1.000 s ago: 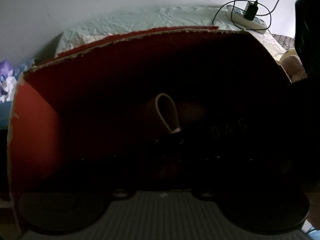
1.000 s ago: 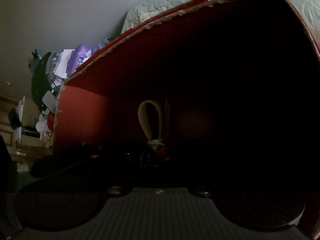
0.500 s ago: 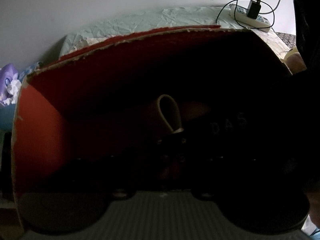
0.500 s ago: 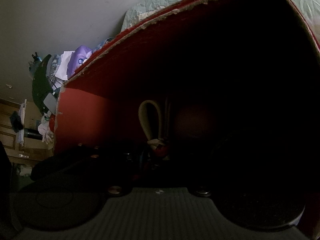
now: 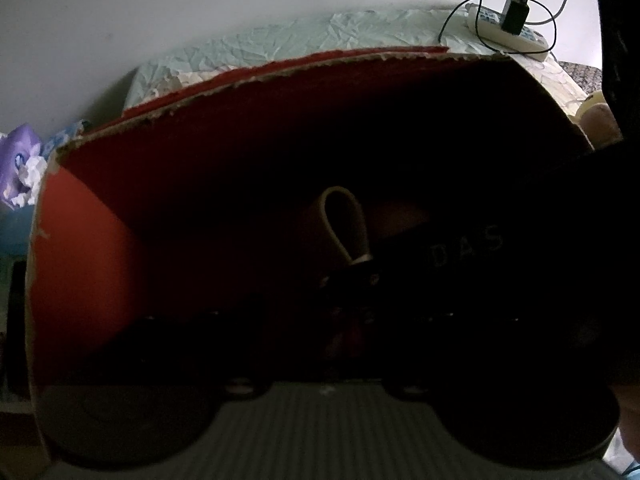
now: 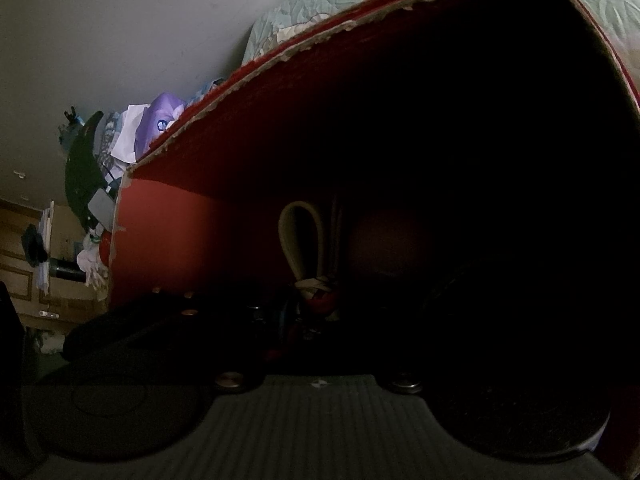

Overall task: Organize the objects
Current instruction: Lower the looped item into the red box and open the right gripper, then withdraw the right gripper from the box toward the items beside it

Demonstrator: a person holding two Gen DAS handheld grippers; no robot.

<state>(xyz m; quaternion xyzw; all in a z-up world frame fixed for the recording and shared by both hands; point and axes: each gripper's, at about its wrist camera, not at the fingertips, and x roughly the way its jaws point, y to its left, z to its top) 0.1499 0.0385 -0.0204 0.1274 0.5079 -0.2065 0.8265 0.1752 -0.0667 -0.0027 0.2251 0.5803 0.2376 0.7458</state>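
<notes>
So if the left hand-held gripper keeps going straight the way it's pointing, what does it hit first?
Probably the cream loop standing just ahead of the left hand-held gripper, then the far wall of the red cardboard box behind it. The box interior is very dark, so depth is uncertain.

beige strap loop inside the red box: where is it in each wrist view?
Left wrist: the beige strap loop stands just right of centre, above the dark gripper area, left of pale letters "DAS".
Right wrist: the loop sits just left of centre, upright, above a red-and-white bundle.
Shared landmark: the torn cardboard rim of the red box arching over the loop.
</notes>
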